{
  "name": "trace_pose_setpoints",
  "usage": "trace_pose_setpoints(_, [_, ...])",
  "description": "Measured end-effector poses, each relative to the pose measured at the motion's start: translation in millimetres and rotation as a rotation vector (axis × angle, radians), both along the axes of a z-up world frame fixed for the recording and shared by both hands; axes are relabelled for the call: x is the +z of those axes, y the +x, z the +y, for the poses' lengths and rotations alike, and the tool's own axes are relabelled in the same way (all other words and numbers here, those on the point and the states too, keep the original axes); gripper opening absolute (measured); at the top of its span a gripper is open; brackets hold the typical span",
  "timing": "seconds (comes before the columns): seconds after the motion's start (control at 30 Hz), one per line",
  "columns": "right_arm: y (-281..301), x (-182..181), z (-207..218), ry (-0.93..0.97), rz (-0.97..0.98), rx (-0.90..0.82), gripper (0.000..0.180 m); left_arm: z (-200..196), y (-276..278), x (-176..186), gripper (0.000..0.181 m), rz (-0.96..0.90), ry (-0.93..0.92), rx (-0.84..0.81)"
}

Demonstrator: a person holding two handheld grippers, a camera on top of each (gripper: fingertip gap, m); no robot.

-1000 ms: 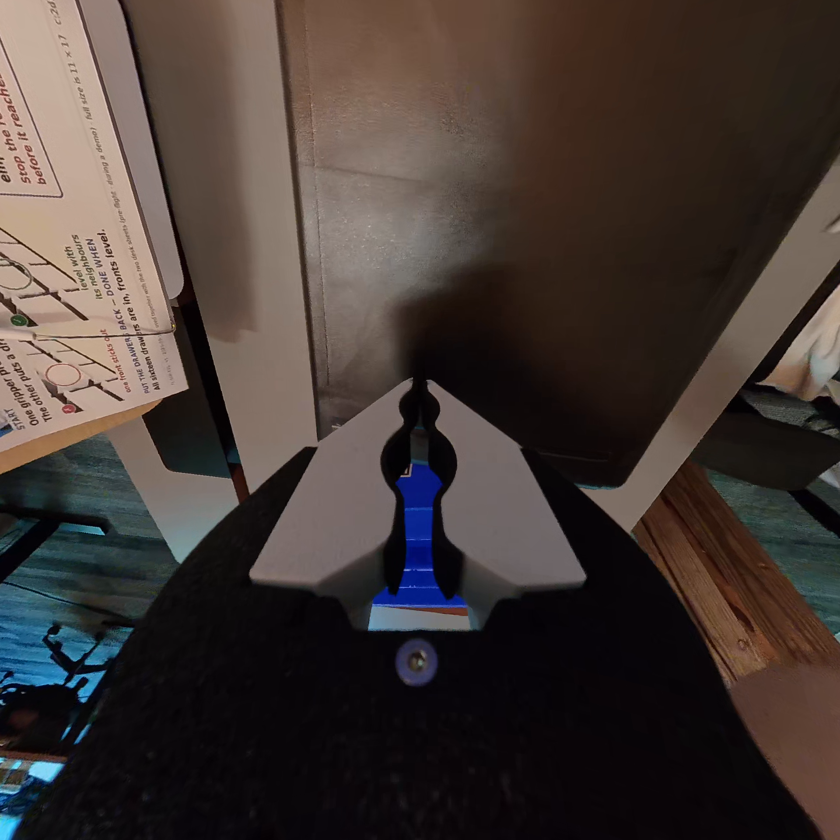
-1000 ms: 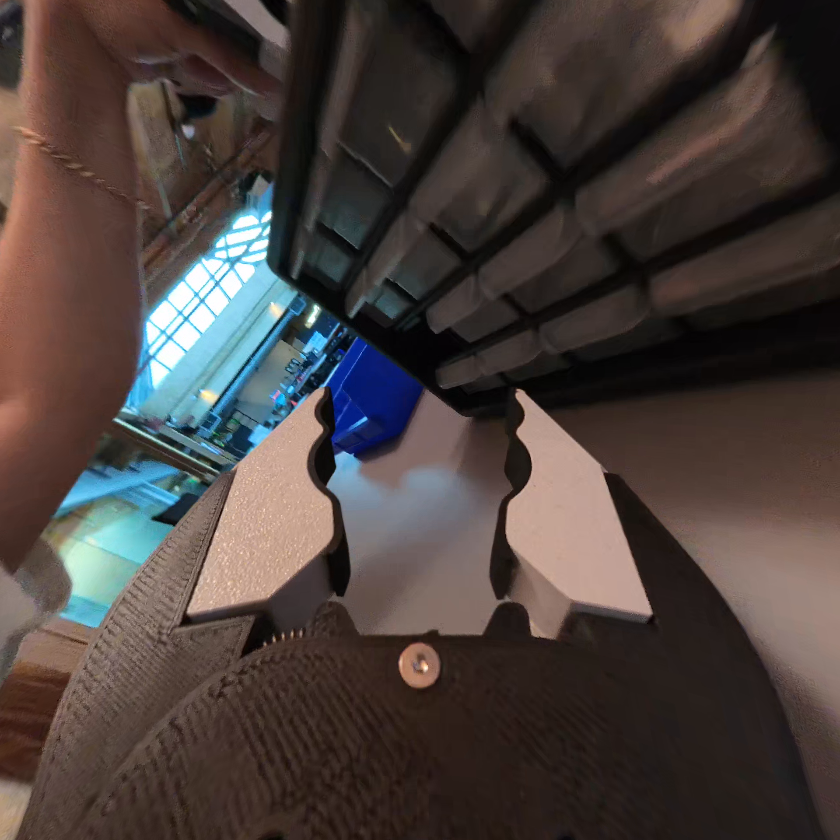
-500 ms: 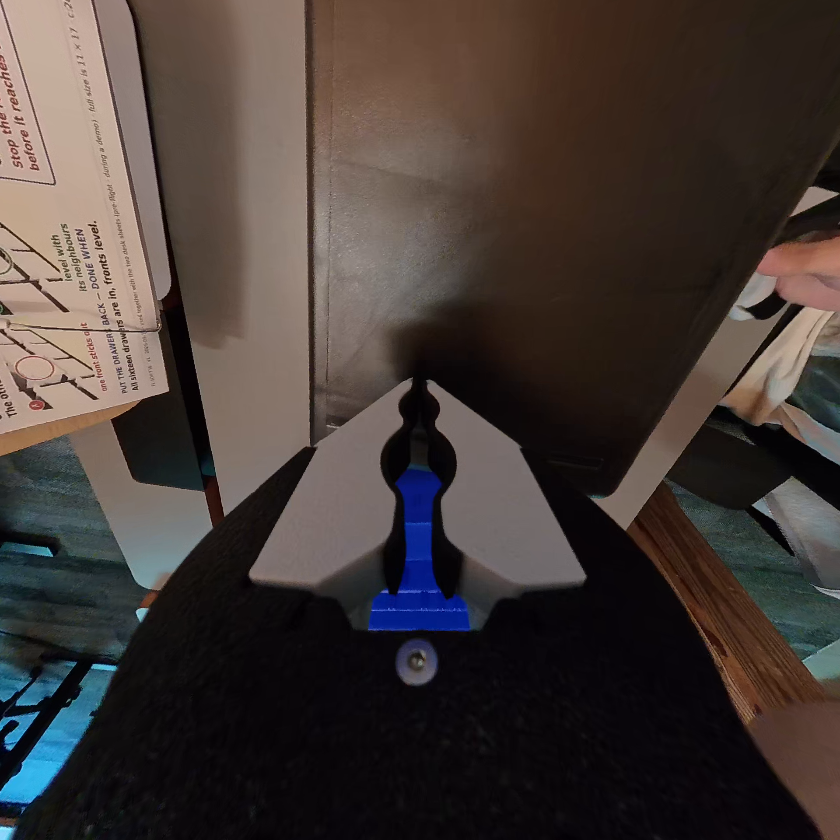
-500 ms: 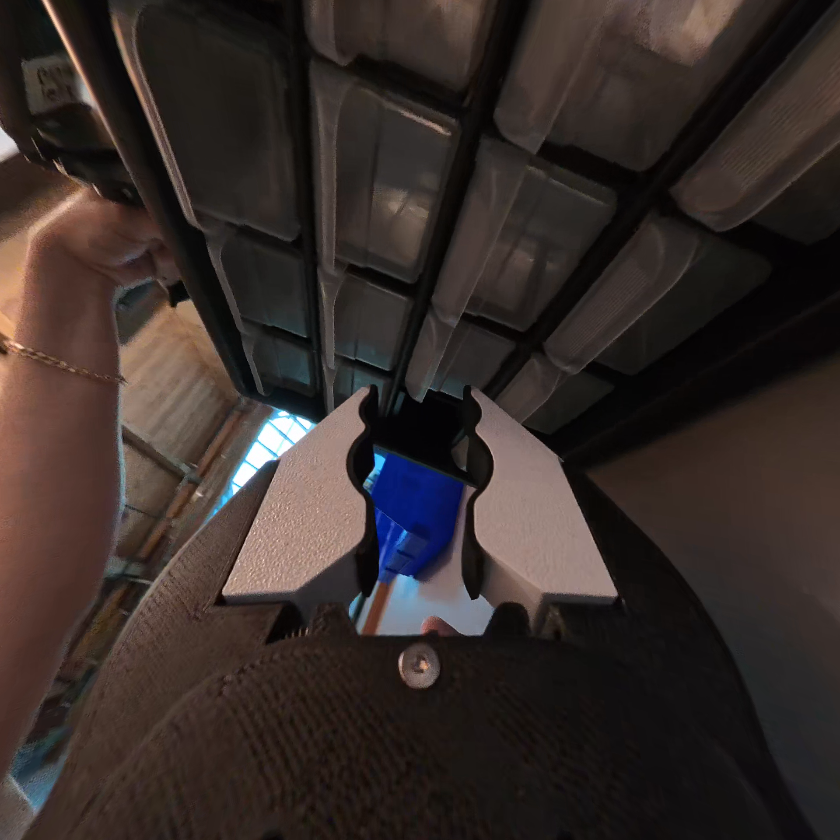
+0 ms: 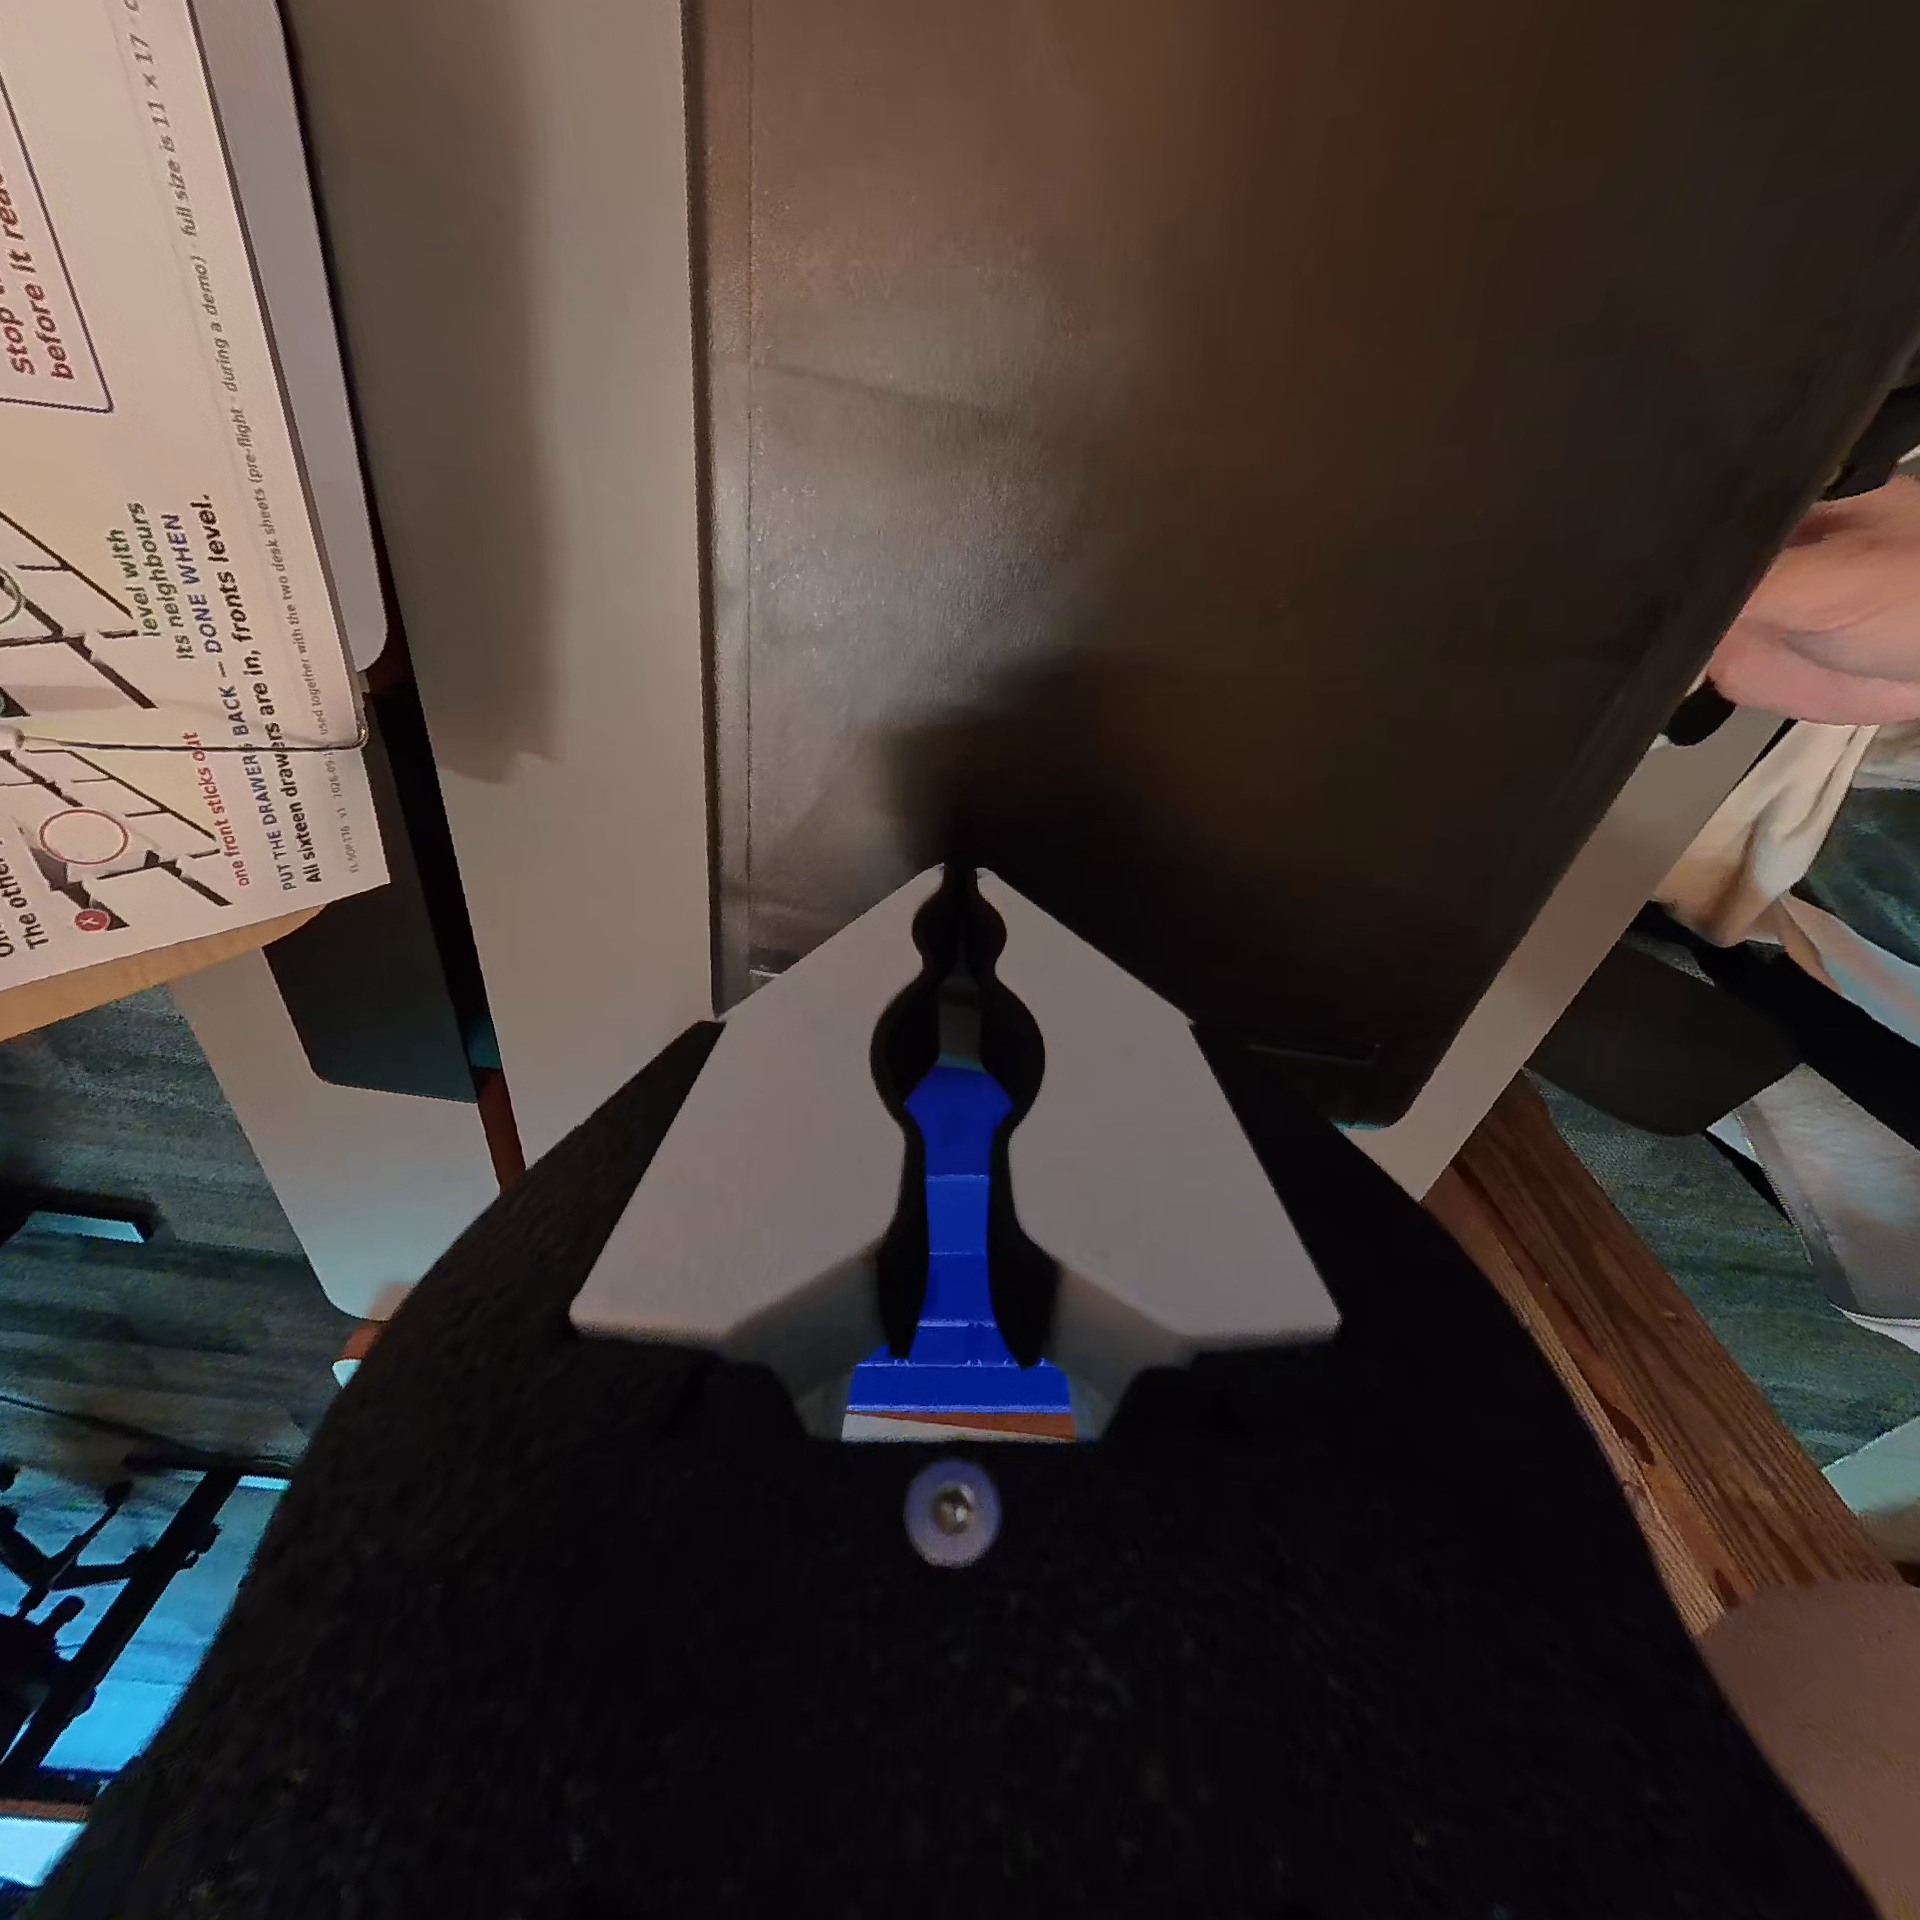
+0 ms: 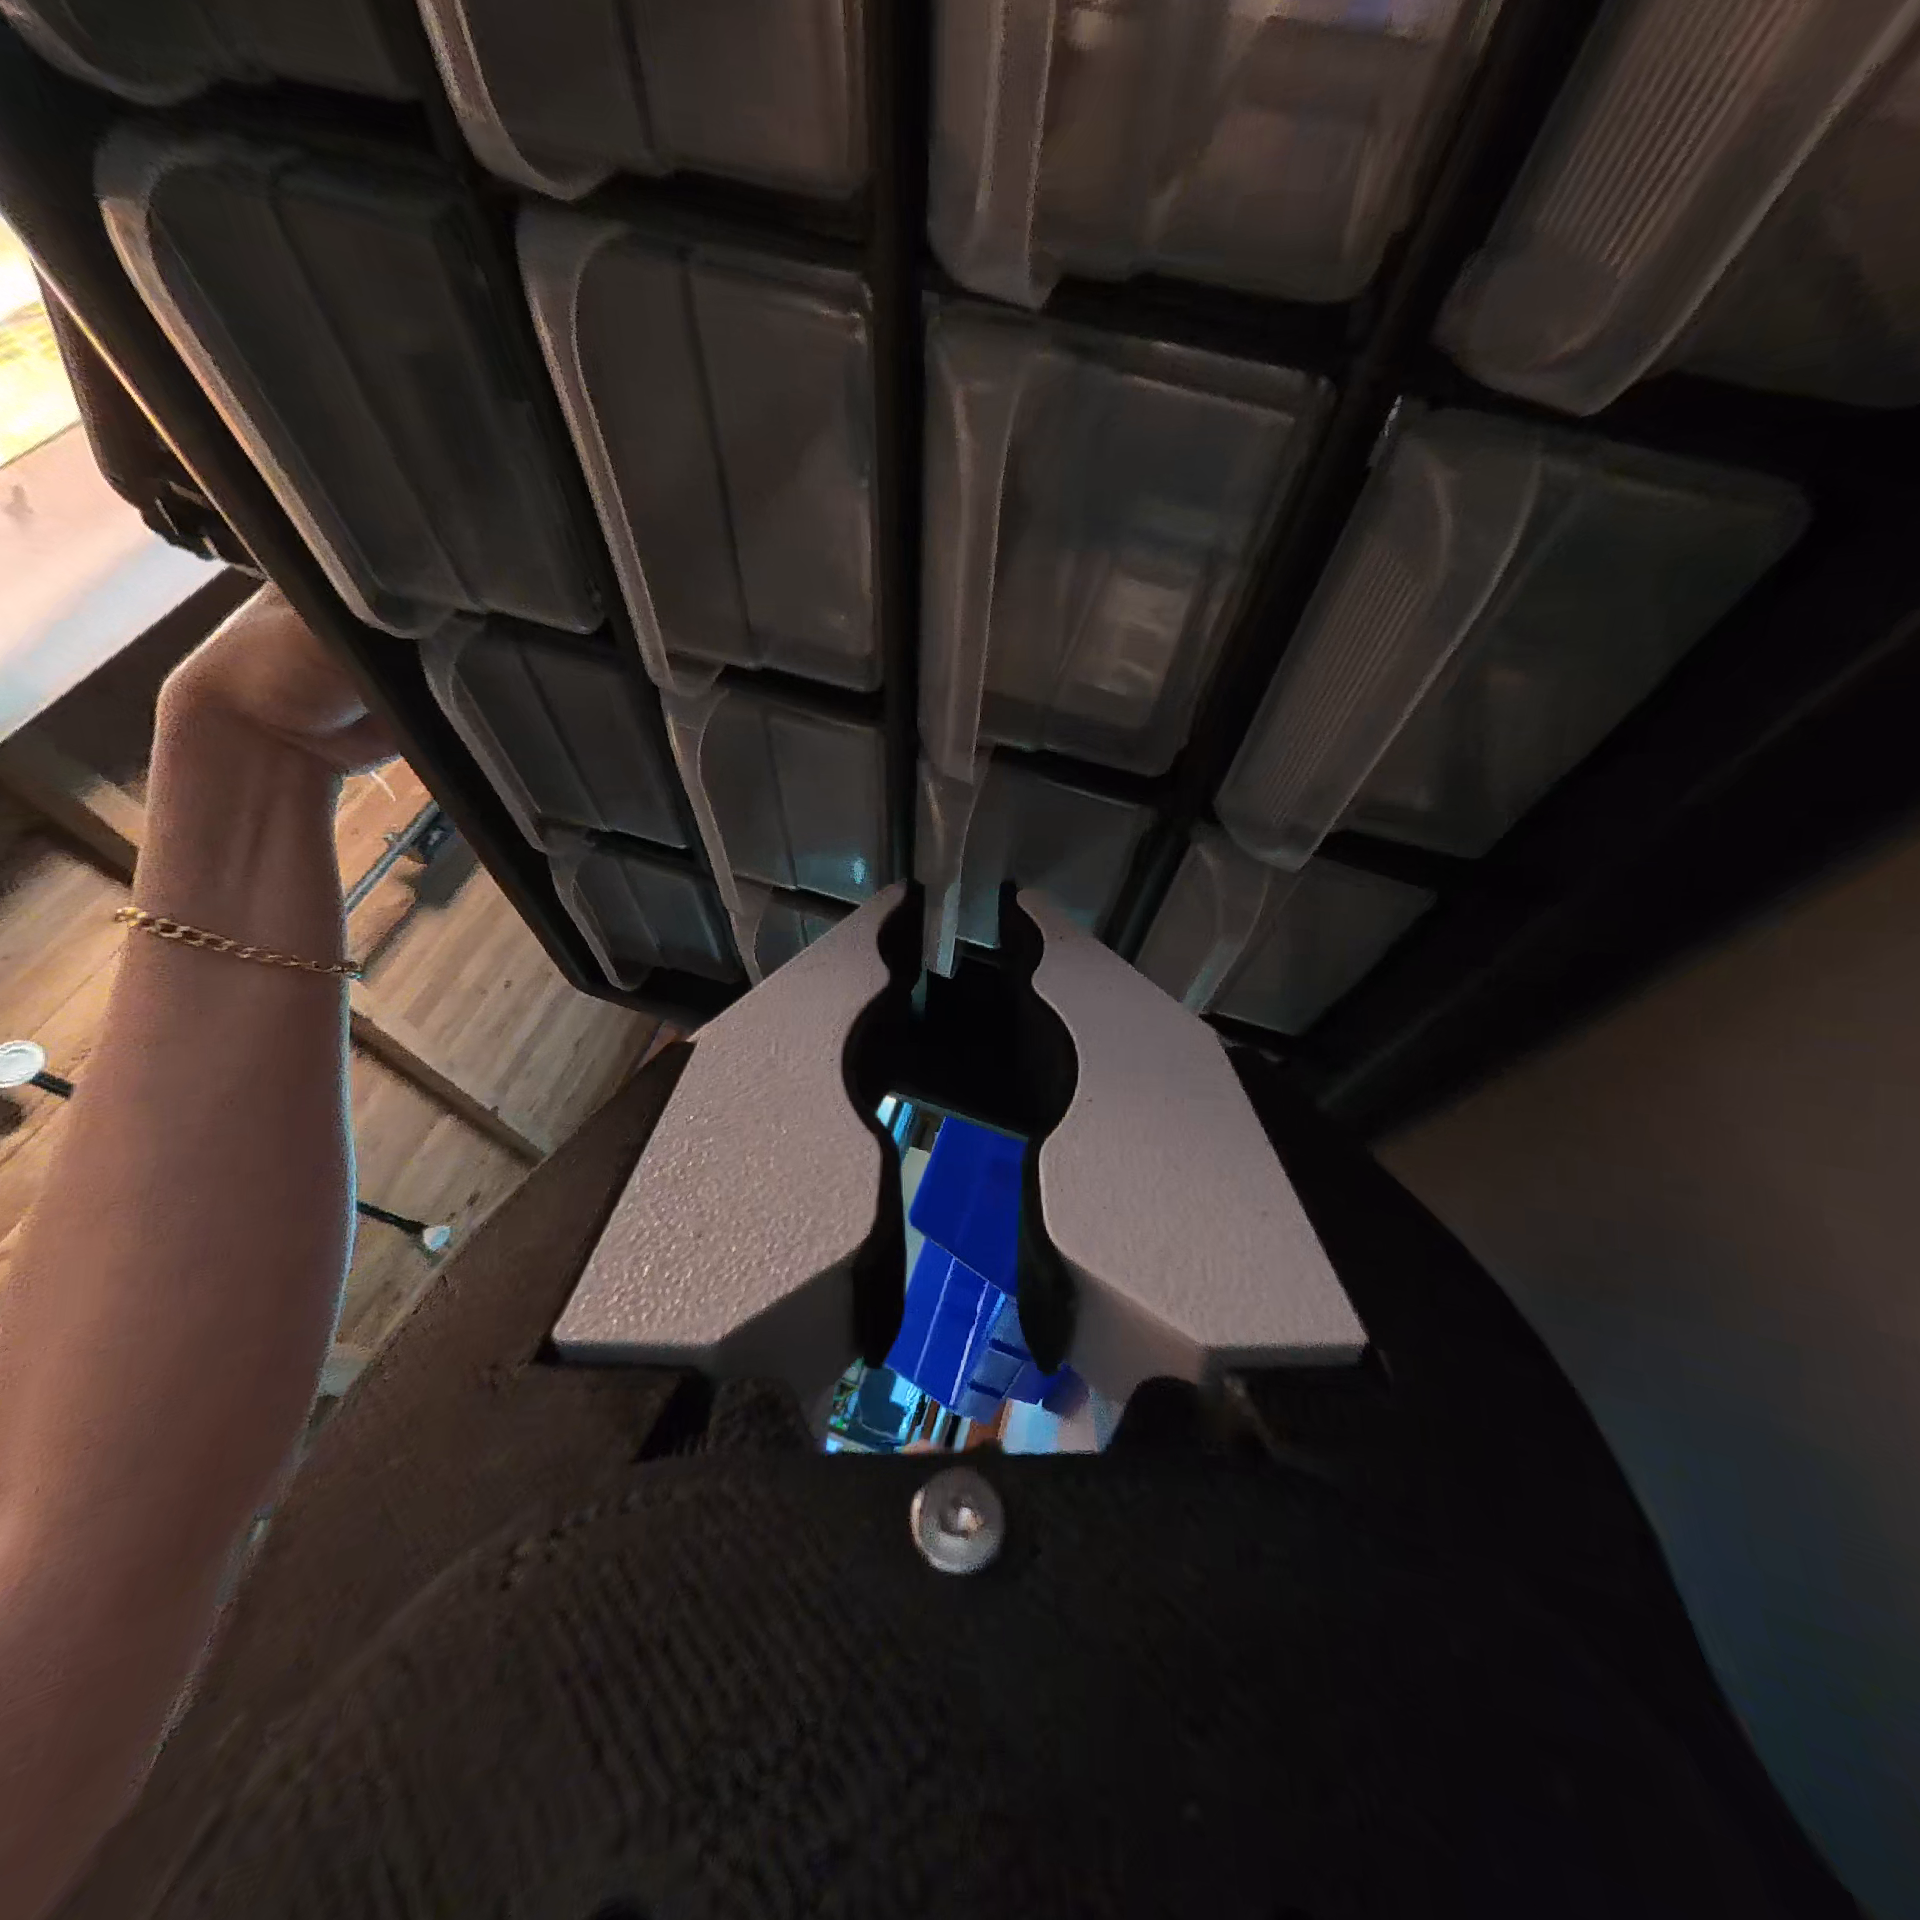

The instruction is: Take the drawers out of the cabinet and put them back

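While the left gripper presses its closed, empty tips against the smooth black outer wall of the cabinet, the right gripper faces the cabinet's front grid of translucent drawers, all seated in their slots. Its jaws stand narrow around the thin handle of a drawer low in the grid; whether they actually pinch it cannot be told. A bare hand wearing a thin bracelet grips the cabinet's edge. A printed sheet lies beside the cabinet.

Cabinet dark flat wall blocks left tongs; drawers front packed, free room beside only.
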State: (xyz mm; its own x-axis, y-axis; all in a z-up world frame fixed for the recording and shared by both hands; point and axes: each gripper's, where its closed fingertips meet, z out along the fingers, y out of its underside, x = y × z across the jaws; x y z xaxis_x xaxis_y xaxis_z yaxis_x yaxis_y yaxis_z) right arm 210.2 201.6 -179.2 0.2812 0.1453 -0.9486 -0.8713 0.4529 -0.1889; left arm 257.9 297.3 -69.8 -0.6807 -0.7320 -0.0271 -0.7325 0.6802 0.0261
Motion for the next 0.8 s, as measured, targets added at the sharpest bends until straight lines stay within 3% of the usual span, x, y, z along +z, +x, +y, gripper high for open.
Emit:
trace_pose_setpoints(0.03, [-0.3,0.5,-0.1,0.009,-0.006,0.001,0.012,0.0,0.0,0.0,0.000,0.001,0.001,0.002])
trace_pose_setpoints(0.07, [-1.6,4.9,-1.4,0.043,-0.023,0.004,0.003,-0.1,0.0,0.1,0.000,0.001,0.001,0.004])
trace_pose_setpoints(0.8, [-82.6,2.7,-79.8,-0.006,-0.012,0.026,0.005,0.5,-0.3,-0.1,0.000,-0.003,0.022,0.022])
